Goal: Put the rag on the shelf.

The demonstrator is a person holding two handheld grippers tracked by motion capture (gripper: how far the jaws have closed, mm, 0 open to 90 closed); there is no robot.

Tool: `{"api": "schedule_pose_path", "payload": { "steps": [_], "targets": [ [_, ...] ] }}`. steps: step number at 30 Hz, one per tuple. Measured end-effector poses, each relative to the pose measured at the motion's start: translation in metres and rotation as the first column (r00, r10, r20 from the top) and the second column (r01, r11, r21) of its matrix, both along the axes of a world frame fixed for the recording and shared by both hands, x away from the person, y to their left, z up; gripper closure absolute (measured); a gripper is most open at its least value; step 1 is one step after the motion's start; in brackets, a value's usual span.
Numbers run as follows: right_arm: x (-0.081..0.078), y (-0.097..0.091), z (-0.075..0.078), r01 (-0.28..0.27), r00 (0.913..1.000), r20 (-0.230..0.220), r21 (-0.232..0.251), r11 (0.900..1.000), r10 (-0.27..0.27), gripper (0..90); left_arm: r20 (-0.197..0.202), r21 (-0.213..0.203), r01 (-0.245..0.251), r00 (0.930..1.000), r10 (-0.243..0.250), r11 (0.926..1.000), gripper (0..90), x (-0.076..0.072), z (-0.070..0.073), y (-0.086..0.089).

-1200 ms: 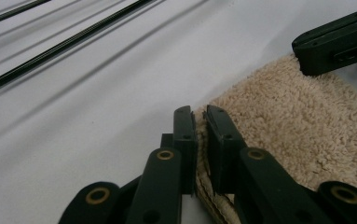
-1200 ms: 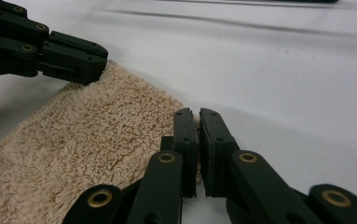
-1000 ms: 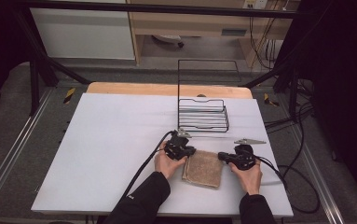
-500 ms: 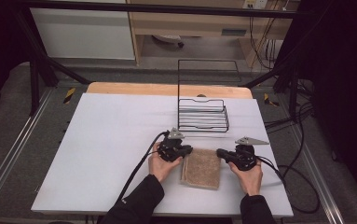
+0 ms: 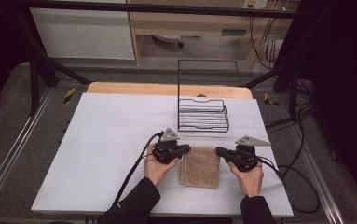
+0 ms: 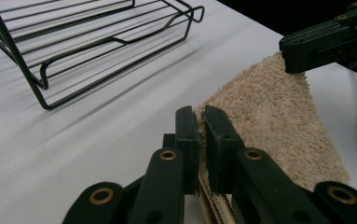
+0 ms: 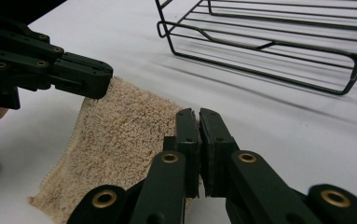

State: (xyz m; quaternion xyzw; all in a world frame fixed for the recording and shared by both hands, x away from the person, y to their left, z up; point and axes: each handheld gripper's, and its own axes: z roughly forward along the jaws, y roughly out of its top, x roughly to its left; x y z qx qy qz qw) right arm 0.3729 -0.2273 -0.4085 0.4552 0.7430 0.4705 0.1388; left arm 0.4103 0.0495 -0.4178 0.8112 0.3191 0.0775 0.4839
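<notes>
My left tongs (image 5: 186, 150) and right tongs (image 5: 219, 150) each pinch a far corner of the folded towel (image 5: 200, 166), one per side. The towel lies on the desk (image 5: 101, 140) between my hands, with the wire rack (image 5: 202, 115) at 12 o'clock, both hands equally near.

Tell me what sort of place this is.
Probably a lab or workshop recording bench, not a home: a white table inside a dark metal frame, loose cables on the floor, with just a wire rack and a towel set out.
</notes>
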Motion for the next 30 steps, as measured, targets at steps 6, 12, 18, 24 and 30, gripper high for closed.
{"api": "schedule_pose_path", "payload": {
  "steps": [6,12,18,24,30],
  "targets": [
    [-0.005,0.002,0.009,0.001,0.9995,0.033,-0.001,1.0,-0.001,87.5,0.031,-0.025,-0.005,0.9995,0.006,0.9997,84.3,-0.008,0.011,0.004],
    [-0.008,0.002,0.017,0.0,0.9977,0.067,-0.002,1.0,0.0,87.6,0.052,-0.042,-0.012,0.9986,0.014,0.9991,84.3,-0.014,0.019,0.004],
    [-0.011,0.003,0.023,0.0,0.9951,0.099,-0.008,1.0,0.001,87.6,0.07,-0.059,-0.022,0.9972,0.026,0.998,84.3,-0.017,0.024,0.005],
    [-0.014,0.004,0.031,0.001,0.991,0.134,0.0,1.0,-0.001,87.7,0.087,-0.079,-0.03,0.9955,0.037,0.9964,84.3,-0.019,0.029,0.008],
    [-0.018,0.006,0.04,0.001,0.9845,0.175,0.006,1.0,-0.002,87.7,0.108,-0.109,-0.038,0.9929,0.05,0.9933,84.3,-0.021,0.037,0.011]
  ]
}}
